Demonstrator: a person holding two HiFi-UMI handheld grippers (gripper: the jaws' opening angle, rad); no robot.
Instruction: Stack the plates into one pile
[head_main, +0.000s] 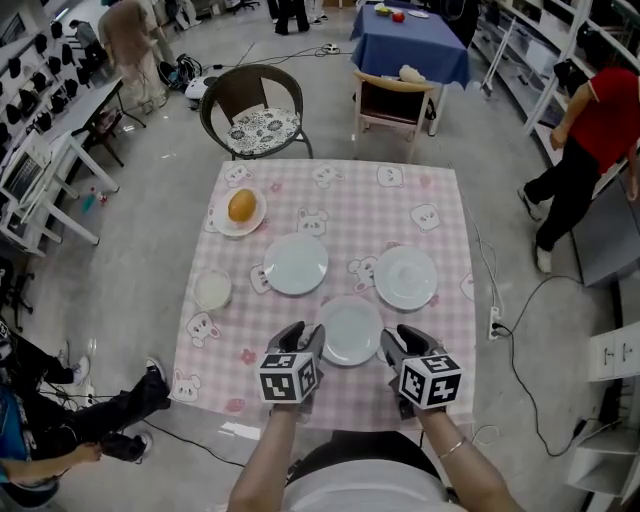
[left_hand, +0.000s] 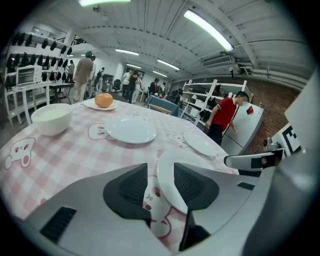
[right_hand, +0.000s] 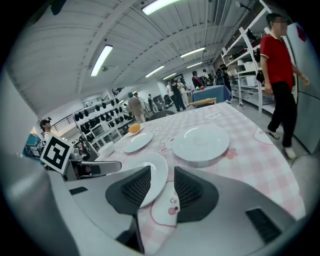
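Flanking the nearest plate (head_main: 350, 332), two hand-held claws rest low over the near edge of a surface (head_main: 340, 200) covered in a pink checked cloth with cartoon animal prints. The left claw (head_main: 303, 338) sits at this white plate's left rim. Its jaws stand apart with the rim in the gap between them, and the pads do not squeeze it. The right claw (head_main: 400, 342) sits at the right rim, jaws also wide apart, with the rim between them and not gripped. This plate lies flat on the cloth.

A second plate (head_main: 295, 263) lies farther back on the left. A third plate (head_main: 406, 277) lies farther back on the right, and all three sit separately. A white bowl (head_main: 212, 290) stands at the left side. At the far left, a small plate (head_main: 222, 222) holds an orange (head_main: 241, 205).
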